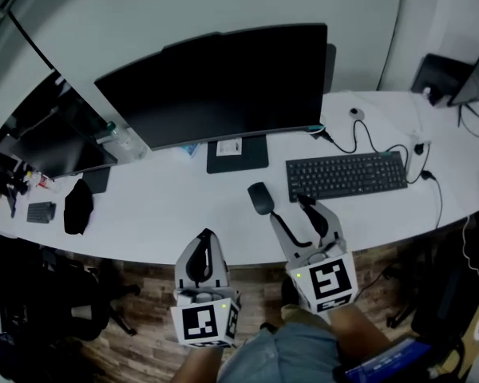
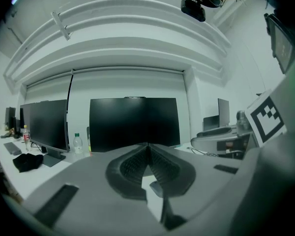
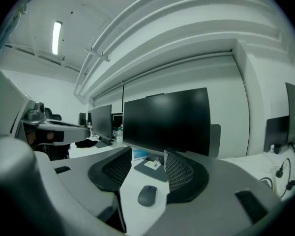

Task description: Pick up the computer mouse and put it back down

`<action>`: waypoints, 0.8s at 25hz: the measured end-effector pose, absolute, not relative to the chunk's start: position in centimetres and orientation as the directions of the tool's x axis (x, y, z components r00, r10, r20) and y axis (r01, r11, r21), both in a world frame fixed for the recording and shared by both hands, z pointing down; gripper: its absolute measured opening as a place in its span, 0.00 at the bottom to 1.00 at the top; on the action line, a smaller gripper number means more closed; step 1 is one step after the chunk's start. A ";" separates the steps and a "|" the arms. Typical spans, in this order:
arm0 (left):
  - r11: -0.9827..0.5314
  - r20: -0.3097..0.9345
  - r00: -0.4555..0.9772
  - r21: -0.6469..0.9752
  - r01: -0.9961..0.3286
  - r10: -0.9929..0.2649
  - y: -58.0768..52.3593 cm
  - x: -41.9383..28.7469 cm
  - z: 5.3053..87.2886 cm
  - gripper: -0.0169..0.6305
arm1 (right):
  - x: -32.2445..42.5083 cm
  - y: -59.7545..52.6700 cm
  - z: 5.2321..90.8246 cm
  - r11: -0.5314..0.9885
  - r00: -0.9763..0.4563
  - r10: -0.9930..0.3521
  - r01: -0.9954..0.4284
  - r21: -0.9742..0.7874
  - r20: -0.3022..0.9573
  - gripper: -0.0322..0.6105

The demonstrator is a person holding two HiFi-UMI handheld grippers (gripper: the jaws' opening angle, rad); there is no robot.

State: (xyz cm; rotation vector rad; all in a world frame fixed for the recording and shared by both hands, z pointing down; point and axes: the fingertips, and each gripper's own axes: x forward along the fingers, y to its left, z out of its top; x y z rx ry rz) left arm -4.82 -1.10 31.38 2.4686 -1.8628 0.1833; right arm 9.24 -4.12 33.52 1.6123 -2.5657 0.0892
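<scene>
A dark computer mouse (image 1: 260, 198) lies on the white desk (image 1: 168, 214), in front of the monitor stand and left of the keyboard. My right gripper (image 1: 290, 207) hovers at the desk's near edge, just right of and behind the mouse. In the right gripper view its jaws stand open, and the mouse (image 3: 147, 195) lies low between and ahead of them, untouched. My left gripper (image 1: 205, 236) hangs at the desk's front edge, left of the mouse. Its jaws (image 2: 147, 147) meet with nothing between them.
A large black monitor (image 1: 223, 86) stands behind the mouse, with a black keyboard (image 1: 347, 174) to its right and cables (image 1: 367, 138) trailing beyond. Further left are a second monitor (image 1: 56, 142), a water bottle (image 1: 124, 138) and a black cloth (image 1: 78, 206).
</scene>
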 end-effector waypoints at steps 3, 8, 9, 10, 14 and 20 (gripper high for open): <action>-0.263 0.105 0.256 -0.053 -0.963 -0.961 -2.3 -4.1 30.2 0.04 | 9.8 -5.8 32.7 0.448 -0.445 -0.890 -0.894 -0.001 0.101 0.39; -0.232 0.056 0.228 -0.081 -0.969 -0.972 -3.5 -4.1 28.4 0.04 | 9.6 -8.0 31.2 0.472 -0.470 -0.881 -0.882 0.012 0.055 0.40; -0.225 0.048 0.221 -0.083 -0.971 -0.974 -3.7 -4.2 28.2 0.04 | 9.4 -8.3 30.9 0.478 -0.477 -0.878 -0.878 0.015 0.049 0.40; -0.217 0.043 0.214 -0.083 -0.973 -0.976 -3.8 -4.4 28.0 0.04 | 9.3 -8.5 30.7 0.484 -0.483 -0.874 -0.875 0.017 0.045 0.40; -0.195 0.021 0.194 -0.086 -0.977 -0.981 -3.9 -5.1 27.7 0.04 | 8.6 -9.1 30.2 0.499 -0.498 -0.866 -0.866 0.027 0.035 0.40; -0.174 0.020 0.173 -0.060 -0.983 -0.985 -4.2 -7.1 28.2 0.04 | 7.1 -10.0 30.6 0.503 -0.501 -0.864 -0.862 0.057 0.054 0.41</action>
